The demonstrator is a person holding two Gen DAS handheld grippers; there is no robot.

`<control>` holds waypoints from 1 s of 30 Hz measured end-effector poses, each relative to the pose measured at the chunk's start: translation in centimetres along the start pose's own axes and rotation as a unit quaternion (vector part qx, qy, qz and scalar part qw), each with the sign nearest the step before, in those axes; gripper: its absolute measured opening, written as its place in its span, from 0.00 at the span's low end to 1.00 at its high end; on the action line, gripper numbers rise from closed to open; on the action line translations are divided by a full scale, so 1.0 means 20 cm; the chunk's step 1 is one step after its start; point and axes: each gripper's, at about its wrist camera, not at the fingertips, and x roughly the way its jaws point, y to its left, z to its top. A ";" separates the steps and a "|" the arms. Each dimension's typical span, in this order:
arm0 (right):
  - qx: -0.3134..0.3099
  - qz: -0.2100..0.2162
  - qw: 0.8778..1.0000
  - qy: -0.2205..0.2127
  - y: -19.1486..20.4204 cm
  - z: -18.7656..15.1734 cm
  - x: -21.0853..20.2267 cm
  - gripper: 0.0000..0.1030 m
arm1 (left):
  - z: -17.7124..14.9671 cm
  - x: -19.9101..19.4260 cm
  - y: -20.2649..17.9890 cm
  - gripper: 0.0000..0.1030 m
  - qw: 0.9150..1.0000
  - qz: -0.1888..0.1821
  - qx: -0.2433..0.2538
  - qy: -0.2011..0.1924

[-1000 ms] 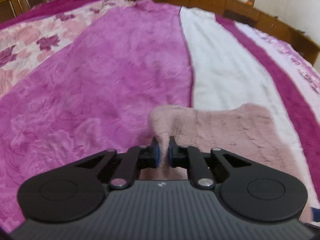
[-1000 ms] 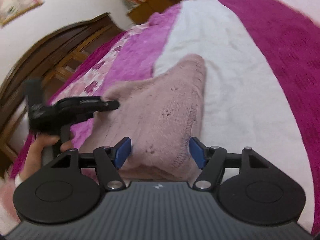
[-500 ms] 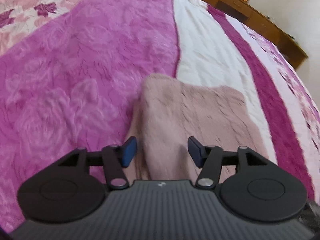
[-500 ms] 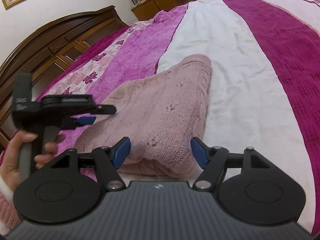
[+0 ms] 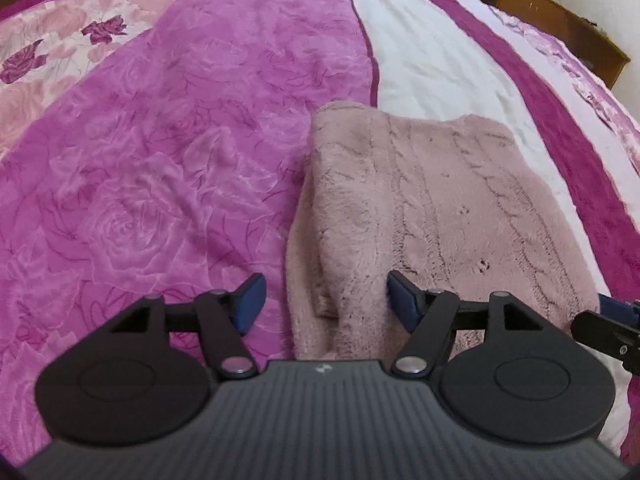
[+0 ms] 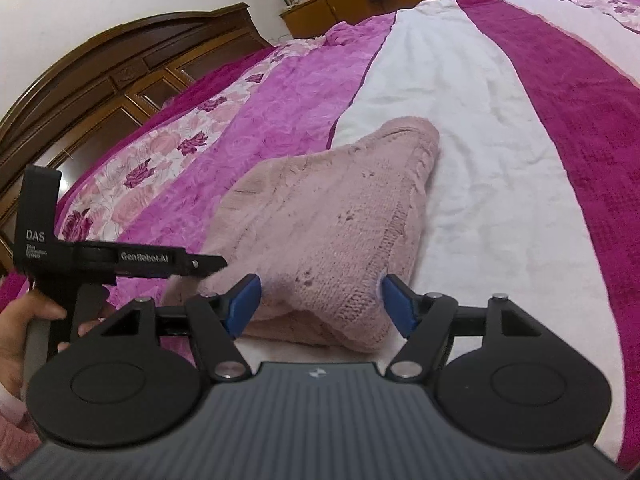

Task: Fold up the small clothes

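Fuzzy pink cable-knit sweater lies folded between both grippers' wide-open jaws.

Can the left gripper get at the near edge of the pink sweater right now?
Probably yes. The left gripper has just been opening; the pink sweater lies folded on the bedspread, its edge between the open jaws, nothing in the way.

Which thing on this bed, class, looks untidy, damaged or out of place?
Only the folded pink sweater stands out. Its layers do not line up: a lower layer sticks out along the left edge in the left wrist view. Small holes dot the knit, though they may be part of the pattern. The blanket looks normal.
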 end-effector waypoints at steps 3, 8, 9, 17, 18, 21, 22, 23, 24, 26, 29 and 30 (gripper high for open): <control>0.033 0.002 0.999 -0.002 -0.08 0.04 -0.02 0.72 | 0.02 0.01 -0.02 0.66 1.000 -0.007 -0.008 -0.001; 0.116 0.022 0.993 0.004 -0.24 0.11 0.02 0.73 | 0.05 0.07 -0.01 0.65 0.999 -0.023 -0.046 0.009; 0.132 0.028 0.991 0.008 -0.27 0.12 0.03 0.73 | 0.05 0.08 -0.01 0.65 0.998 -0.027 -0.053 0.010; 0.237 0.088 0.966 0.060 -0.40 0.09 0.28 0.78 | 0.02 0.15 0.07 0.69 0.990 -0.072 -0.116 0.018; 0.238 0.090 0.965 0.062 -0.40 0.09 0.31 0.78 | 0.02 0.16 0.09 0.69 0.989 -0.080 -0.125 0.019; 0.226 0.096 0.967 0.067 -0.36 0.09 0.38 0.79 | 0.02 0.19 0.12 0.70 0.985 -0.096 -0.142 0.020; 0.221 0.094 0.968 0.069 -0.35 0.09 0.40 0.79 | 0.01 0.19 0.12 0.70 0.984 -0.100 -0.144 0.020; 0.215 0.092 0.970 0.070 -0.34 0.09 0.42 0.79 | 0.01 0.19 0.12 0.69 0.983 -0.106 -0.146 0.021; 0.210 0.091 0.971 0.071 -0.33 0.09 0.43 0.79 | 0.01 0.20 0.12 0.67 0.982 -0.118 -0.148 0.023; 0.206 0.095 0.971 0.070 -0.32 0.10 0.44 0.76 | 0.00 0.21 0.12 0.62 0.976 -0.147 -0.157 0.029; 0.217 0.100 0.969 0.066 -0.34 0.11 0.43 0.56 | 0.00 0.19 0.11 0.47 0.975 -0.155 -0.159 0.022; 0.220 0.105 0.968 0.062 -0.34 0.11 0.42 0.55 | 0.00 0.17 0.11 0.46 0.974 -0.157 -0.163 0.019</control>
